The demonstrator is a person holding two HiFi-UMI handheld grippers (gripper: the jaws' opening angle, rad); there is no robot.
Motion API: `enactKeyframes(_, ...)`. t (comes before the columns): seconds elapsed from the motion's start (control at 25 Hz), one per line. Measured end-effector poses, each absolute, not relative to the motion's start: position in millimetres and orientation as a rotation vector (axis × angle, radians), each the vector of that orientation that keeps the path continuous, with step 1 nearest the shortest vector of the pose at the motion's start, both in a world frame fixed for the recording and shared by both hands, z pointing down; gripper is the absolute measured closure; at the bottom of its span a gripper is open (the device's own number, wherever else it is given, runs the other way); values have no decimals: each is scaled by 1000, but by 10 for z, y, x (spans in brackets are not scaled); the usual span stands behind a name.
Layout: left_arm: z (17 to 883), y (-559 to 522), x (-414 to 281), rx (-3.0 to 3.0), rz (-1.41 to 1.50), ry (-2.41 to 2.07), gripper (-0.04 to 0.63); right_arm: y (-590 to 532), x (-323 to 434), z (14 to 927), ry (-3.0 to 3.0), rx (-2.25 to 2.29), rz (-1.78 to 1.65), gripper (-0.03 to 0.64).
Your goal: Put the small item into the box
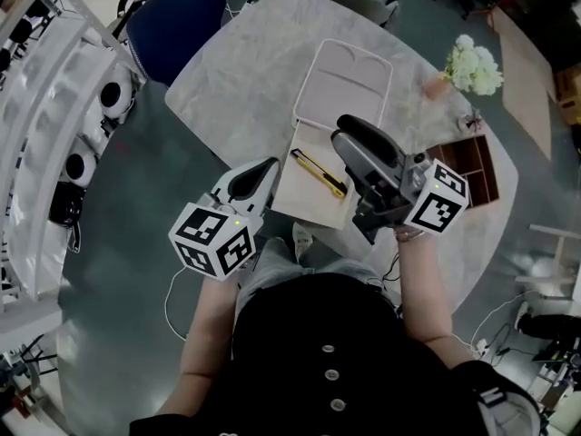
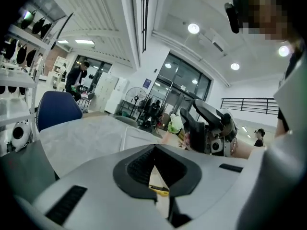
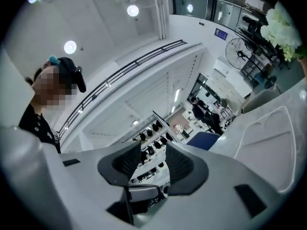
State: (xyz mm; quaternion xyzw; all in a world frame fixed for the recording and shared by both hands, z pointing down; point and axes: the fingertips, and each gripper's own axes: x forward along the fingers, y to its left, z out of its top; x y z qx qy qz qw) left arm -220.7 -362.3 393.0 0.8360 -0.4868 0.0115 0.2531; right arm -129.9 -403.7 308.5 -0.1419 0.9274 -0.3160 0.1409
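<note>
Nearest, the left gripper (image 1: pixel 270 167) hung at the near-left edge of the box (image 1: pixel 304 200), its jaw tips pressed together on nothing. The yellow knife (image 1: pixel 320 173) lay inside the box on the table (image 1: pixel 227 80). Just right, the right gripper (image 1: pixel 349 127) hovered, jaws spread and empty.

I count one box (image 1: pixel 313 198), one yellow utility knife (image 1: pixel 319 172), two grippers (left gripper (image 1: pixel 263 168), right gripper (image 1: pixel 350 127)), one table (image 1: pixel 236 80), one blue chair (image 1: pixel 177 16), one flower bunch (image 1: pixel 474 66), one wooden organiser (image 1: pixel 470 166).
</note>
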Motion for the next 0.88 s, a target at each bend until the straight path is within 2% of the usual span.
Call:
enactKeyframes(0.32, 3512, -3675, -2056, 2376, -169, -1253, 578, -3924, -1139, 2930, 2637, -449, -827, 532)
enactKeyframes(0.56, 3411, -3688, -1846, 2489, -139, -1178, 578, -3915, -1075, 3020, 2587, -513, -861, 614)
enactKeyframes(0.88, 3551, -3744, -1790, 2398, -132, -1176, 578, -3837, -932, 3136, 2537, -562, -881, 614)
